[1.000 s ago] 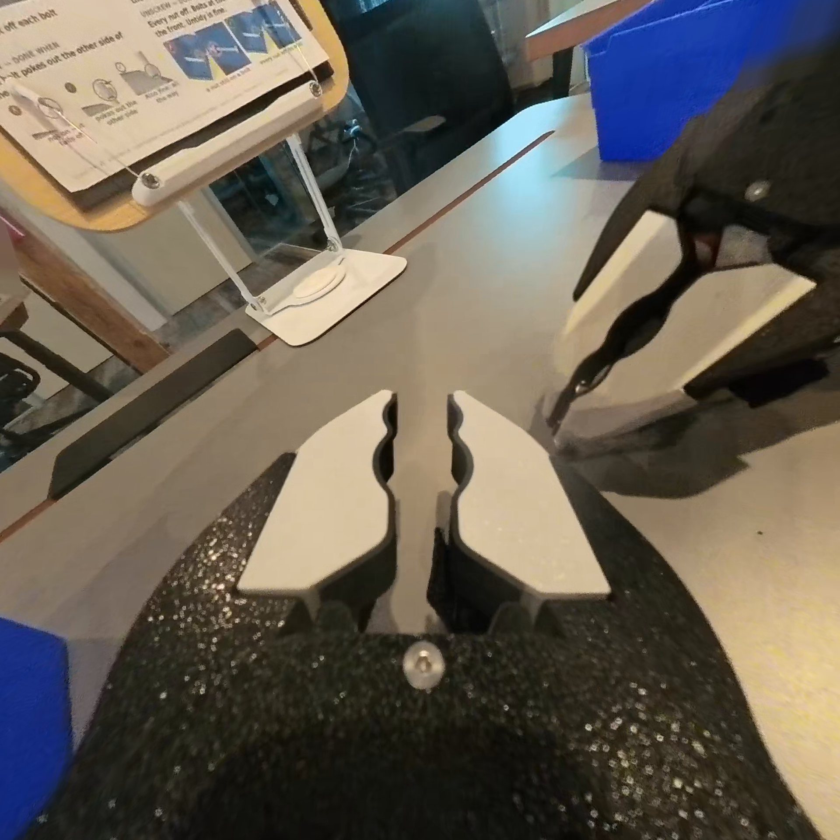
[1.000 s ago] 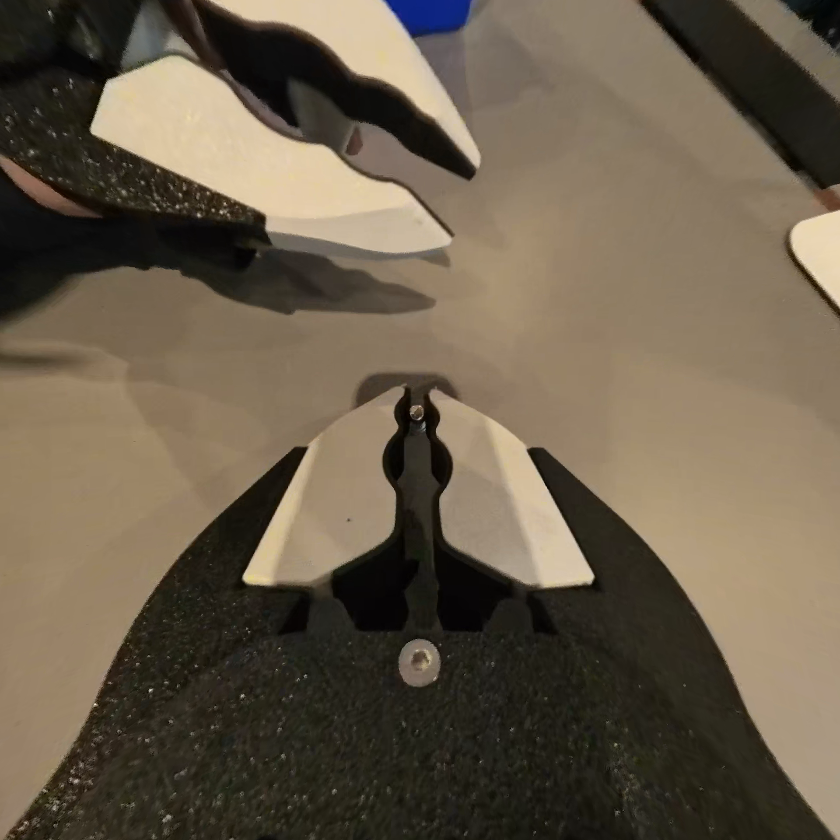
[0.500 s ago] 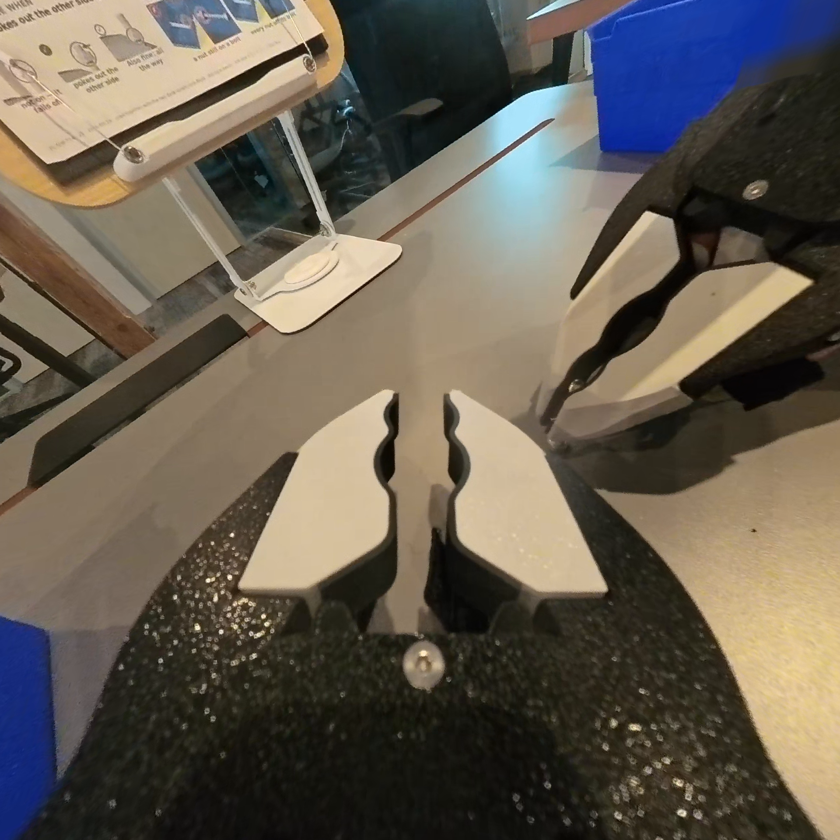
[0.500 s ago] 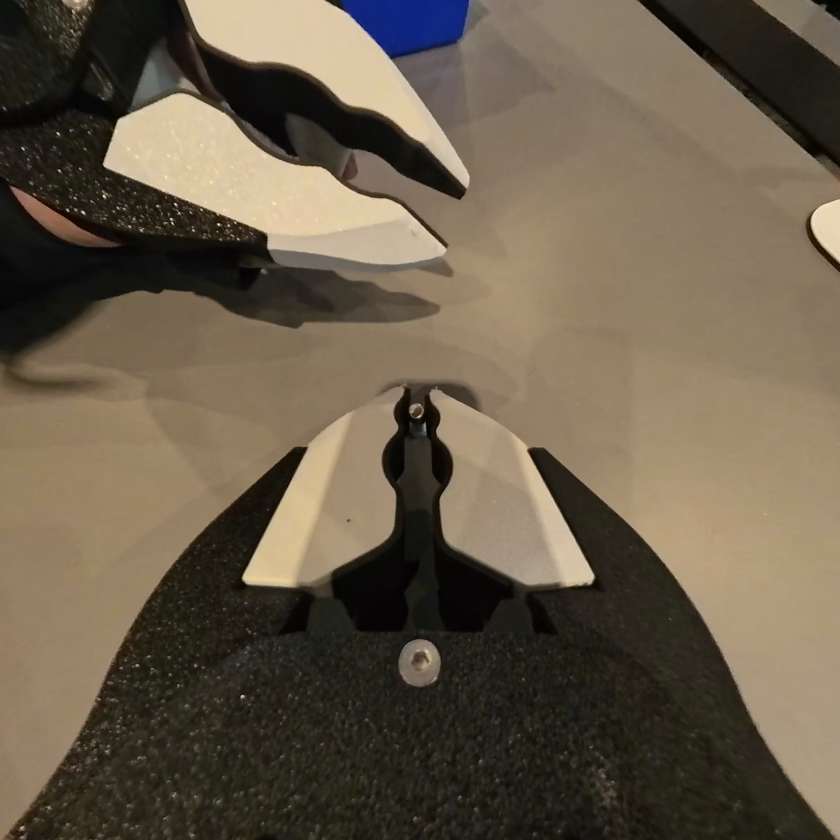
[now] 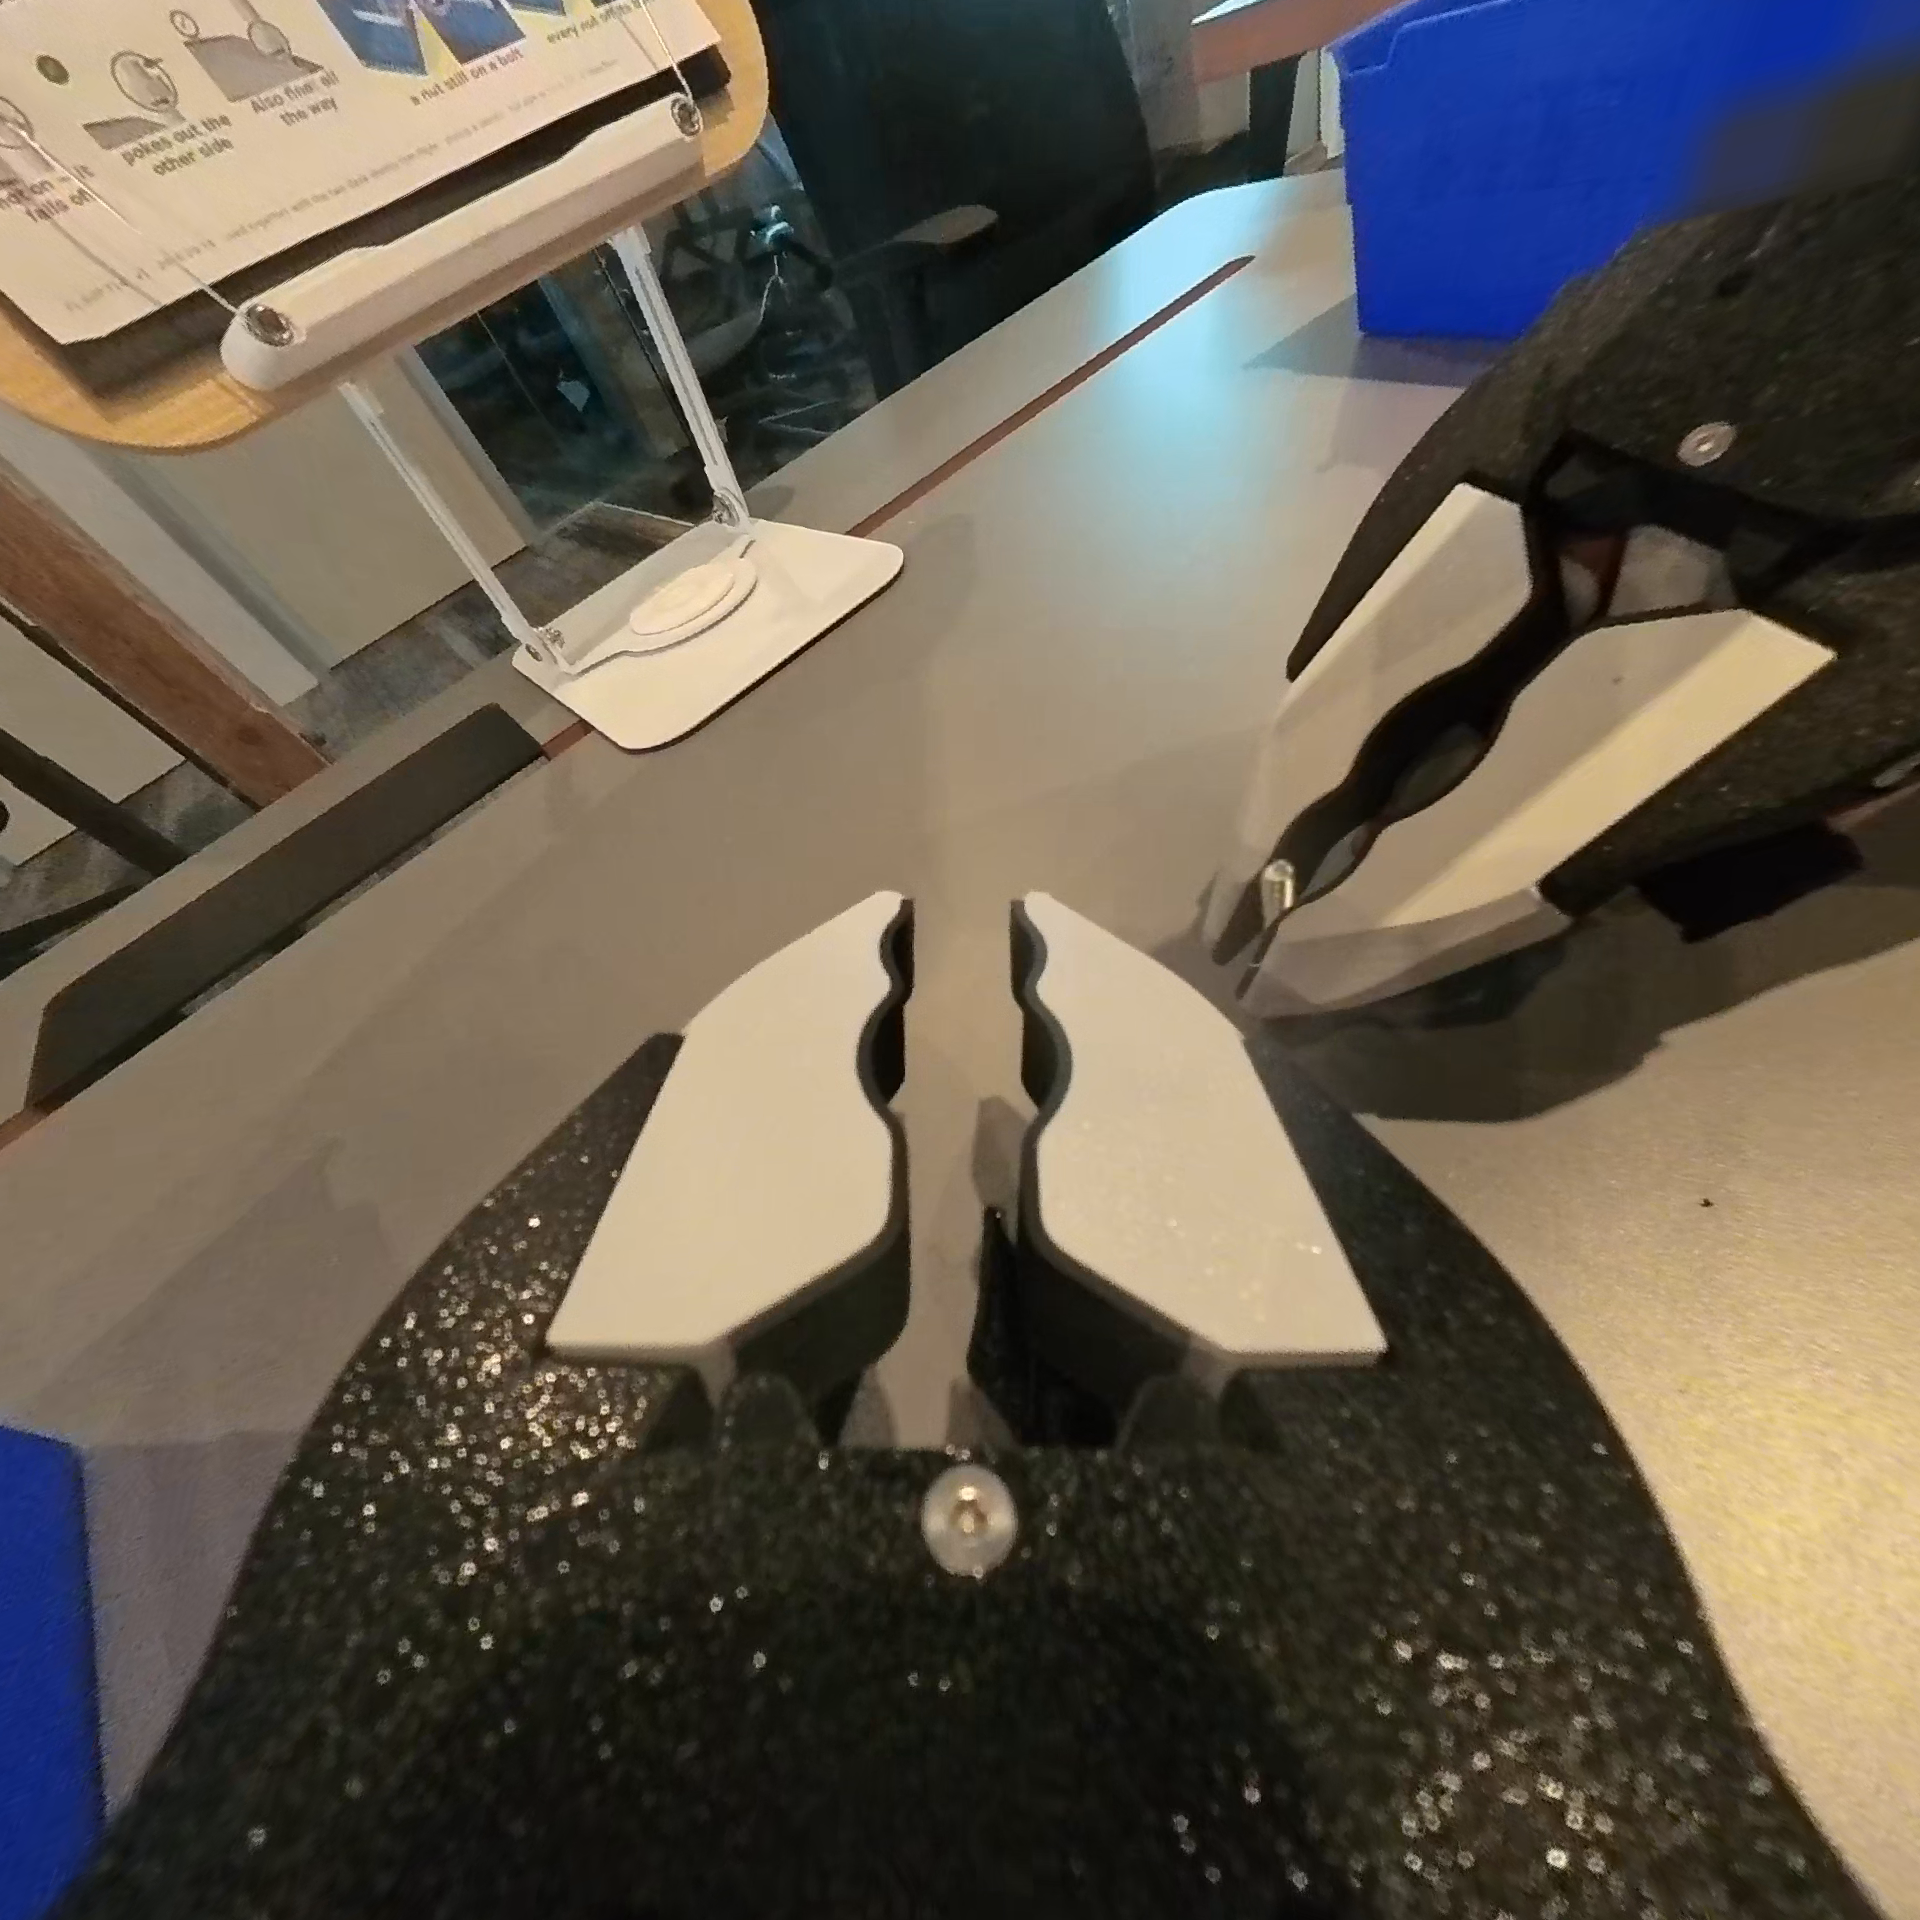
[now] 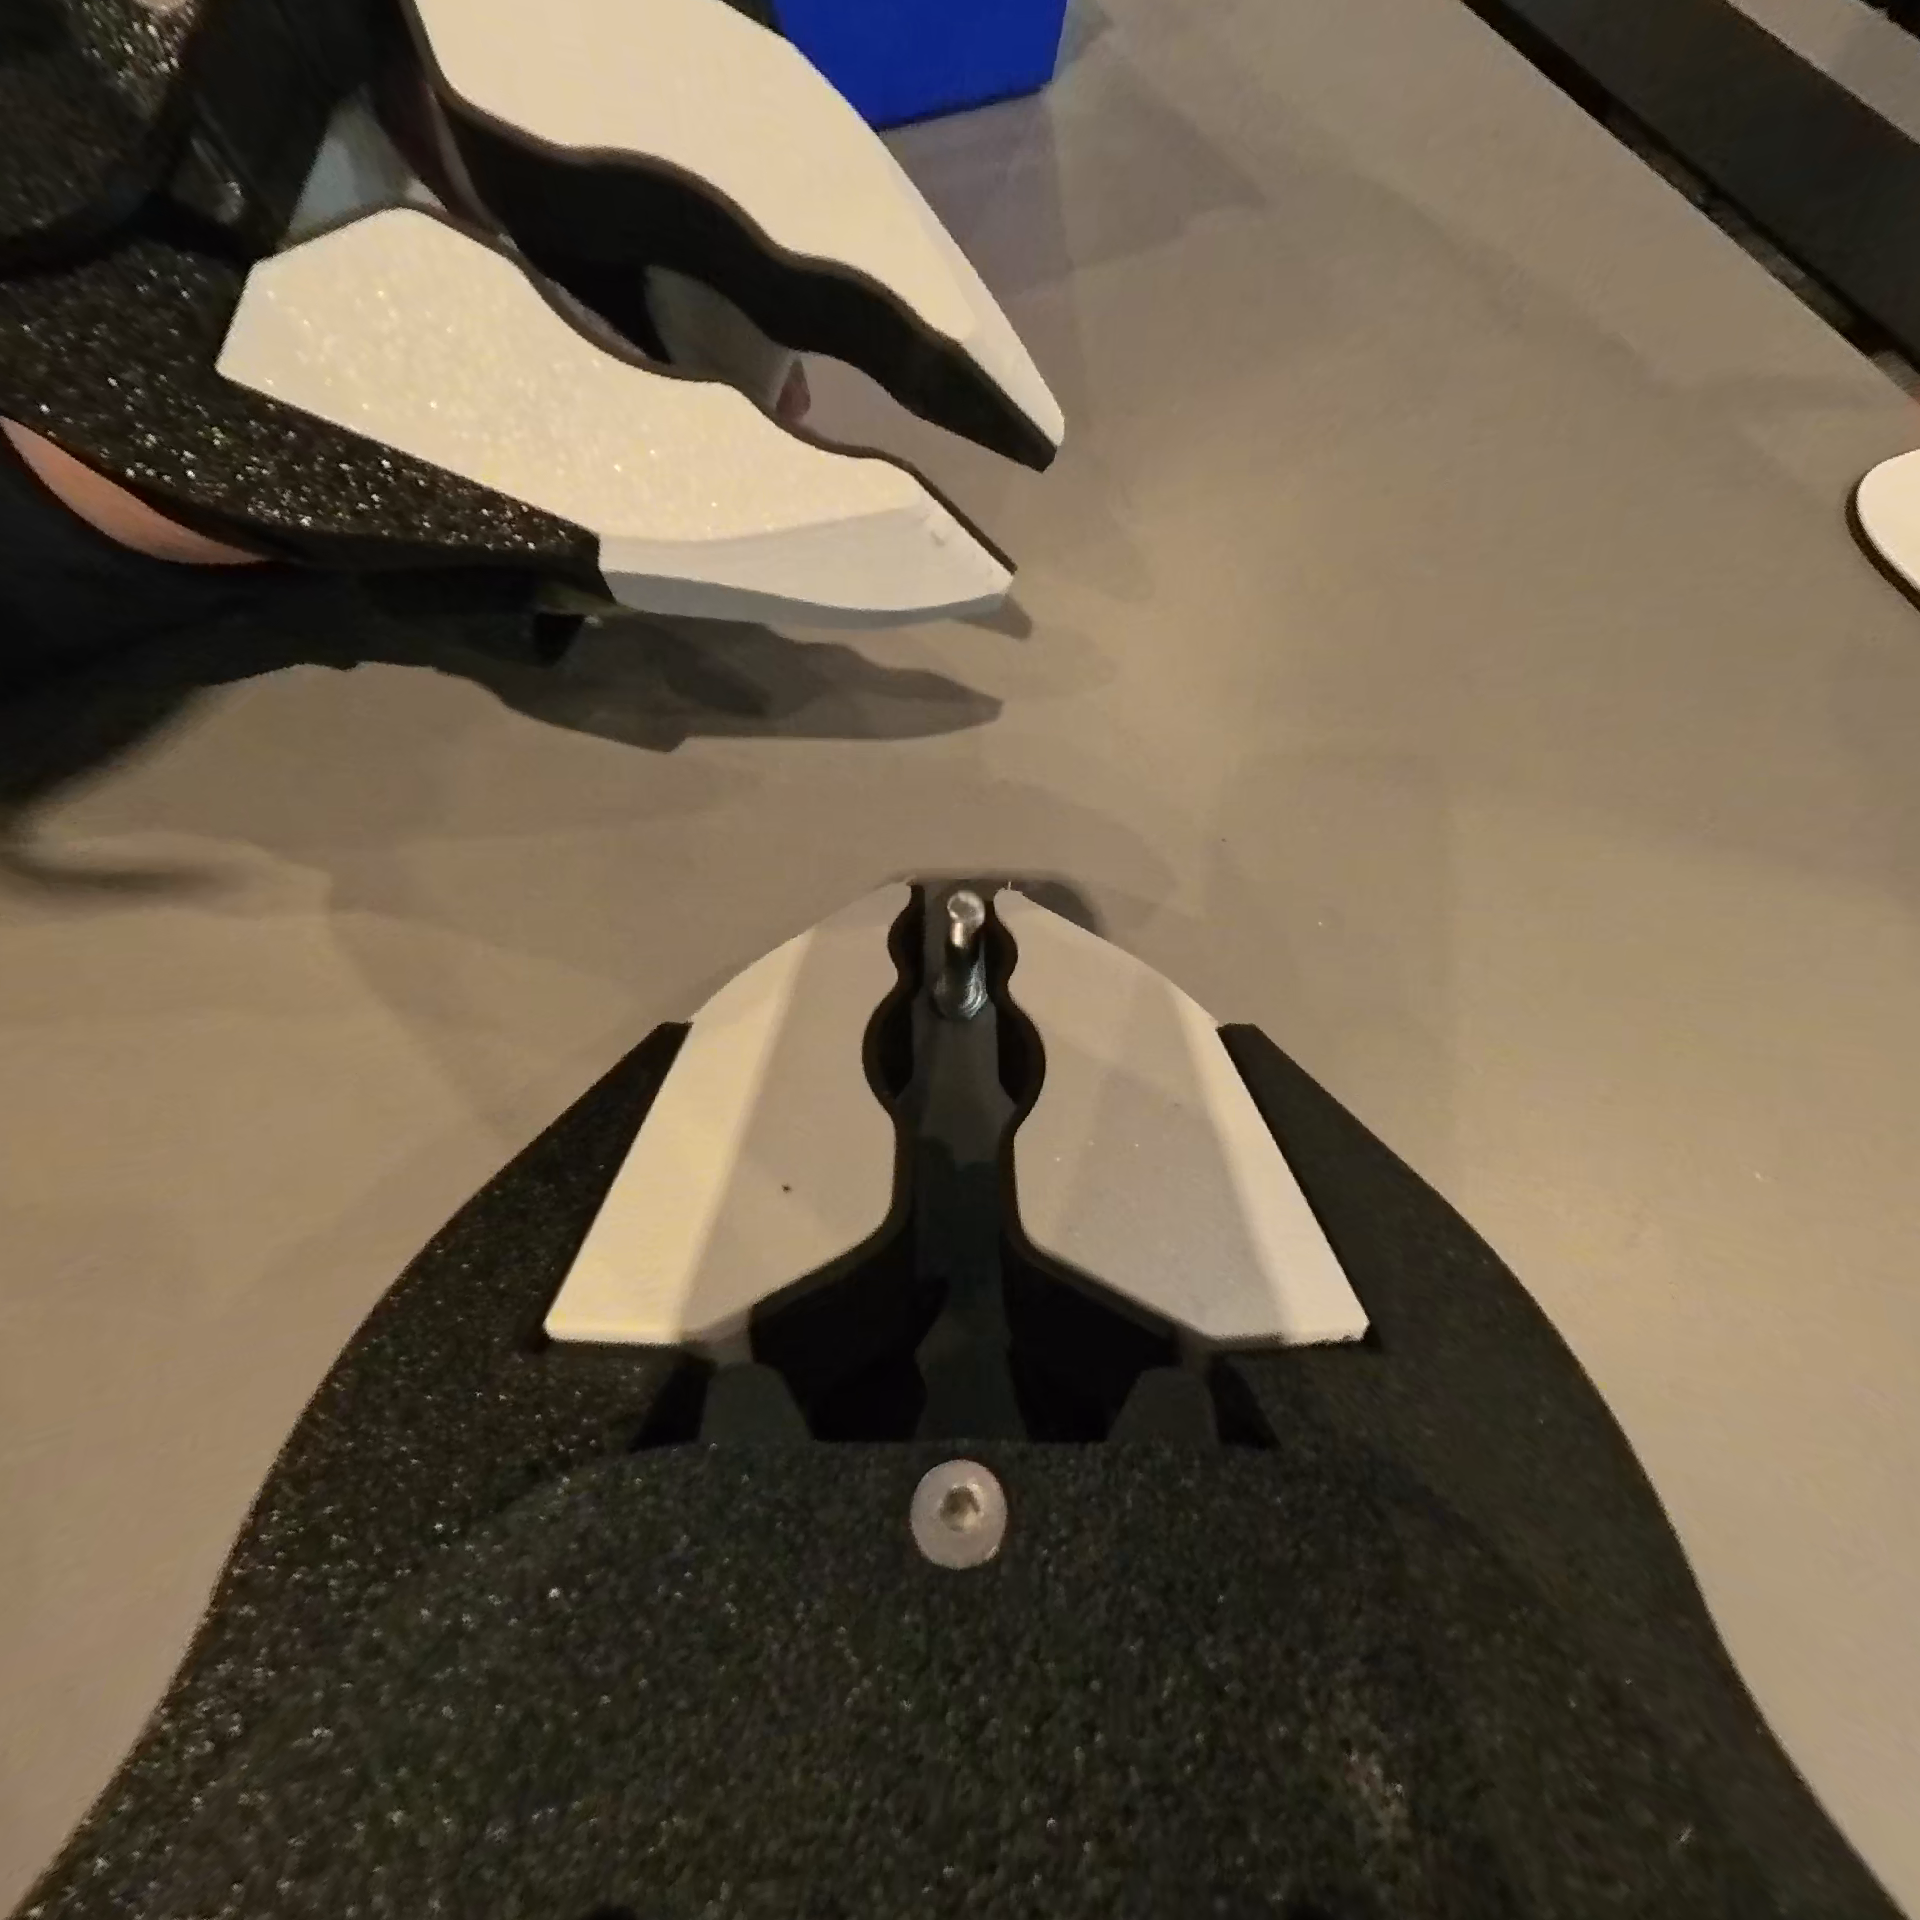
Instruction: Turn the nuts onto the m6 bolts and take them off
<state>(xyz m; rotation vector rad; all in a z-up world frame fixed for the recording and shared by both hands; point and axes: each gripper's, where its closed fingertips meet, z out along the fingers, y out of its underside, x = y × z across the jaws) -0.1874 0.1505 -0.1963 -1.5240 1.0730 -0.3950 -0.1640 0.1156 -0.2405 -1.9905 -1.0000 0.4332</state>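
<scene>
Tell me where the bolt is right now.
The bolt is pinched at the fingertips of the right tool, just above the grey table; in the left wrist view it shows at right, beside the open left tool.

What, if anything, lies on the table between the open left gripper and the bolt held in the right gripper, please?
Nothing: in the right wrist view only bare grey table separates the left gripper from the bolt pinched in the right gripper.

Bolt (image 6: 958, 954) head hidden between the right hand-held gripper (image 6: 961, 896) fingertips, blue bin (image 5: 1579, 156) cut off by the top edge, document stand (image 5: 343, 208) cropped at left, person's hand (image 6: 62, 488) mostly hidden behind the left hand-held gripper (image 6: 1023, 509)
</scene>
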